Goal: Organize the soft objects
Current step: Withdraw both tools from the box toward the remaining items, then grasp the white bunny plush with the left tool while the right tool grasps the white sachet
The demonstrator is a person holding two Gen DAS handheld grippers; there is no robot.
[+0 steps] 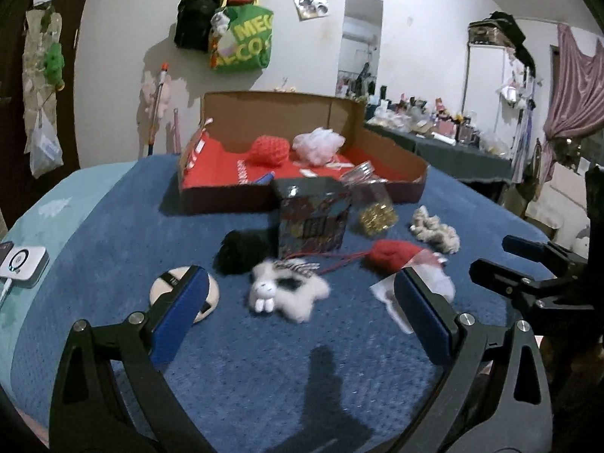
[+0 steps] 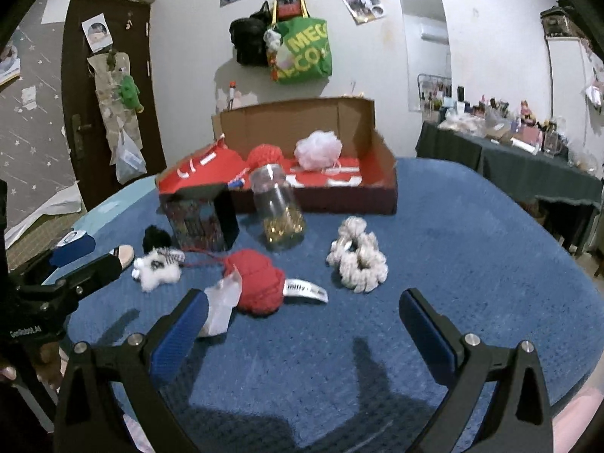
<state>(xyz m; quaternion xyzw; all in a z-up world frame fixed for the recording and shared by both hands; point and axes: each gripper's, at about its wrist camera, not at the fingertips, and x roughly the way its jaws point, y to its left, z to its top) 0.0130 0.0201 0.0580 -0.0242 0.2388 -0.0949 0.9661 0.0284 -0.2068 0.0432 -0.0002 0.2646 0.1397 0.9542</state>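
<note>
left gripper (image 1: 302, 313) jaws wide apart, empty, above blue cloth (image 1: 113, 226) | white plush bunny (image 1: 287, 294) just ahead between its fingers | right gripper (image 2: 302, 324) jaws wide apart, empty | red knit ball (image 2: 256, 281) just ahead-left, cream scrunchie (image 2: 358, 260) ahead-right | cardboard box (image 2: 377, 173) well beyond, holding pink pouf (image 2: 319, 149)

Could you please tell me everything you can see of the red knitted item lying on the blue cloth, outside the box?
The red knitted item is a soft, rounded lump of chunky red yarn lying on the blue cloth in front of the clear jar. A white printed label sticks out on one side, a crumpled clear wrapper touches the other, and a thin red cord trails toward the patterned box. Neither claw touches it.
</note>
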